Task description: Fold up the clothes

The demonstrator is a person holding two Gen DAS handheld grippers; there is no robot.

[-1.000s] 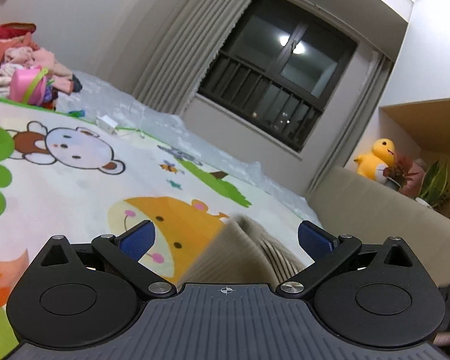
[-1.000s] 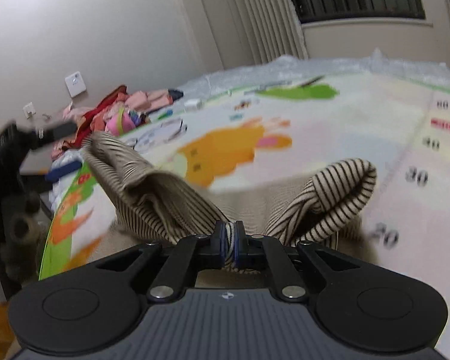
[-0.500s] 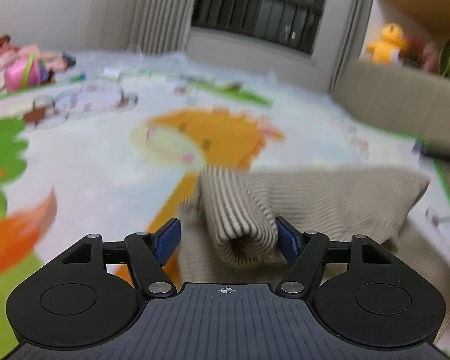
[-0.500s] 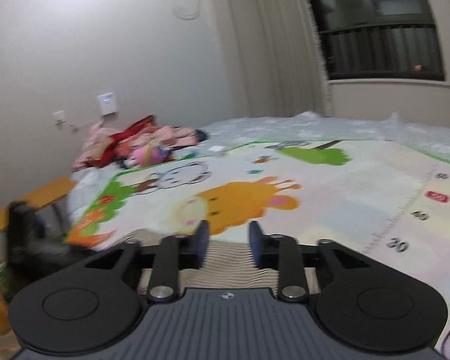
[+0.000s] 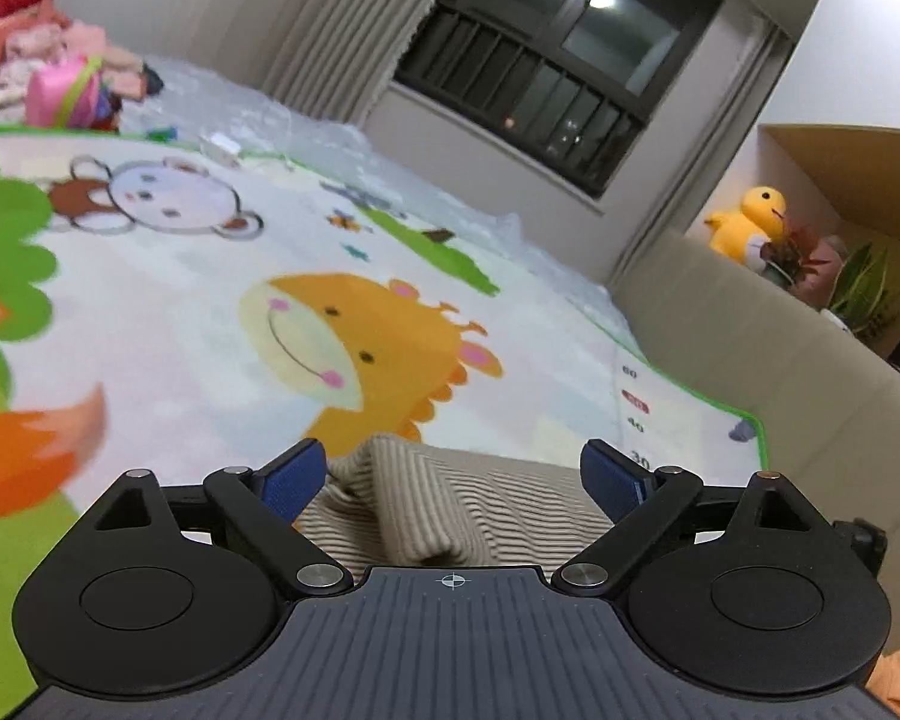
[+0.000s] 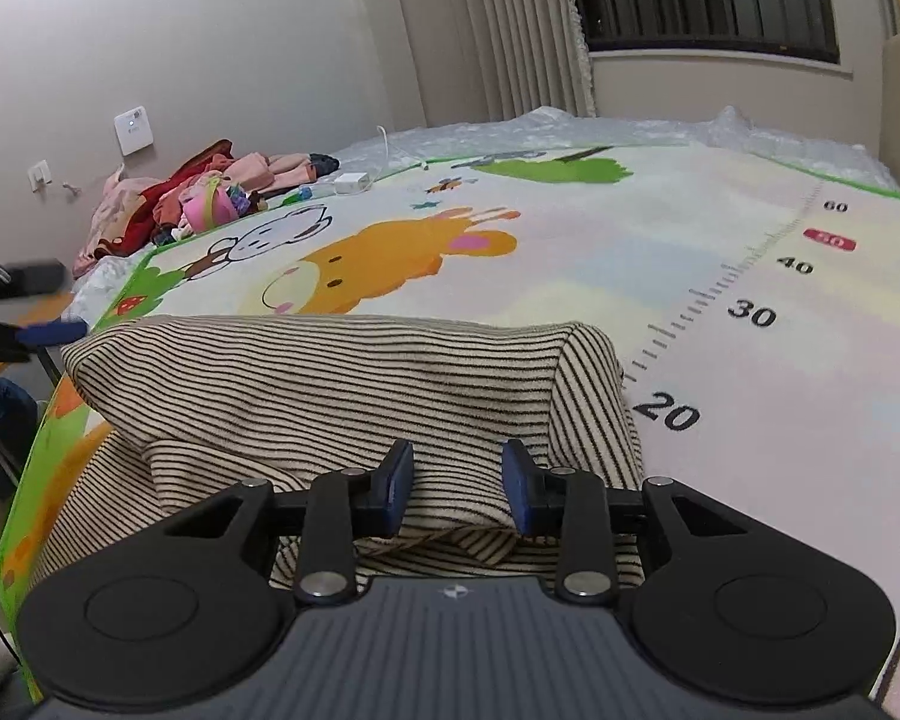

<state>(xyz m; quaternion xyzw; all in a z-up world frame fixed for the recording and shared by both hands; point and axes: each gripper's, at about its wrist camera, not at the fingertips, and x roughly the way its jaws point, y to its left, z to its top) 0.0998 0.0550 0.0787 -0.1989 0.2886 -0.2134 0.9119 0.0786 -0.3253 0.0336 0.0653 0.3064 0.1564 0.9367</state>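
Note:
A beige garment with thin dark stripes [image 6: 342, 384] lies folded over itself on the cartoon play mat [image 6: 630, 252]. My right gripper [image 6: 457, 495] stands open just above the garment's near edge, with nothing between its blue pads. In the left wrist view the same garment [image 5: 450, 510] shows a raised fold between the fingers. My left gripper [image 5: 453, 477] is wide open over it and holds nothing. The left gripper's blue tip [image 6: 54, 333] shows at the far left of the right wrist view.
A heap of pink and red clothes [image 6: 198, 198] lies at the mat's far corner, with a white charger [image 6: 353, 183] beside it. A beige padded wall [image 5: 750, 372] borders the right side, bearing a yellow plush toy [image 5: 747, 228] and plants. Window and curtains stand behind.
One second ago my right gripper was shut on the striped garment and held it up; it has let go, and the garment now lies folded on the mat. My left gripper has stayed open.

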